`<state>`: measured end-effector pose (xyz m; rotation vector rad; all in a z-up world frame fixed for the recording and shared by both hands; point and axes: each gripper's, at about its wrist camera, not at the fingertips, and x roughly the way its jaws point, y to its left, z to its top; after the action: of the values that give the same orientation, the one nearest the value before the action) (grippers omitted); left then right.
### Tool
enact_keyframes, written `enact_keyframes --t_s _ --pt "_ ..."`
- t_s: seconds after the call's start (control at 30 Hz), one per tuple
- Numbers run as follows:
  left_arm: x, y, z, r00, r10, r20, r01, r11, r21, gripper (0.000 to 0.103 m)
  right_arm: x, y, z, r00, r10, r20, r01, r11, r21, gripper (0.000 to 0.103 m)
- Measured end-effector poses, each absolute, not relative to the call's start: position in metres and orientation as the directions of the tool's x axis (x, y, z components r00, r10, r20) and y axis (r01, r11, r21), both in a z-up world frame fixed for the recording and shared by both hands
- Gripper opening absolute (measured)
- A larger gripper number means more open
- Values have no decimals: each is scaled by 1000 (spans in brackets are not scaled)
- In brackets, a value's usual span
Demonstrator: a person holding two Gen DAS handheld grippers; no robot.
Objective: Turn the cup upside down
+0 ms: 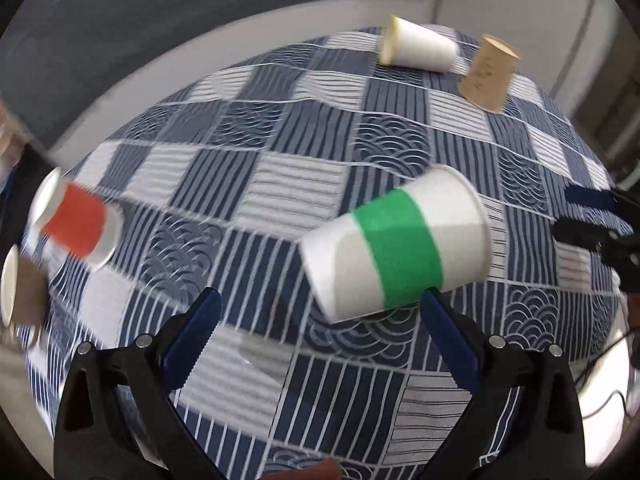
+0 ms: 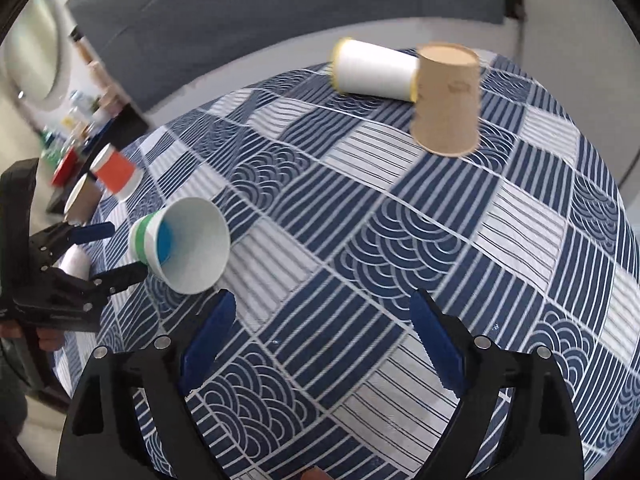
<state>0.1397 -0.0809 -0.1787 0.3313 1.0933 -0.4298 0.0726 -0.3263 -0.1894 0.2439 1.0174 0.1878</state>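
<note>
A white paper cup with a green band (image 1: 396,244) lies tilted on its side, its mouth to the right, just beyond my left gripper (image 1: 320,312). That gripper is open, and its right finger sits at the cup's lower edge. In the right wrist view the same cup (image 2: 184,244) shows its open mouth, with the left gripper (image 2: 116,252) open around its base. My right gripper (image 2: 324,312) is open and empty over the tablecloth, right of the cup. It shows at the right edge of the left wrist view (image 1: 588,216).
A white cup (image 1: 416,46) lies on its side at the far end, next to an upside-down brown cup (image 1: 488,74). A red-banded cup (image 1: 80,226) and another cup (image 1: 16,284) lie at the left. The blue patterned tablecloth (image 2: 360,240) covers the table.
</note>
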Motion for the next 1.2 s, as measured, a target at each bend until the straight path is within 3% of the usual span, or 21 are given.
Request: enact_keyframes --t_s 0.23,0.43,0.53,0.67,0.73,0.83,0.93,1.2 --pt "153 -91 -193 305 -287 -908 588 807 -57 97 73 -331 -191 519 259 -815 -18 956 292 84" --pt "149 -89 -199 298 -311 -902 593 801 -80 97 69 -335 -195 516 248 -820 9 955 295 84" --pt "148 -84 -199 276 -323 -905 575 810 -114 76 67 -337 -198 513 237 -825 27 956 291 84" --pt "144 -78 -190 281 -344 -896 564 814 -136 68 65 -338 -199 513 249 -821 35 950 310 84" --pt "144 -74 -189 261 -360 -896 557 814 -165 69 65 -338 -199 514 256 -819 33 948 317 84" --pt "145 -69 -188 251 -362 -898 545 819 -179 97 63 -335 -198 517 260 -815 22 948 317 84" --pt "142 -68 -181 248 -381 -891 582 794 -177 97 63 -336 -200 514 266 -815 21 946 322 84" --pt "147 -87 -183 219 -309 -925 761 648 -36 97 56 -340 -208 504 259 -824 43 945 323 84"
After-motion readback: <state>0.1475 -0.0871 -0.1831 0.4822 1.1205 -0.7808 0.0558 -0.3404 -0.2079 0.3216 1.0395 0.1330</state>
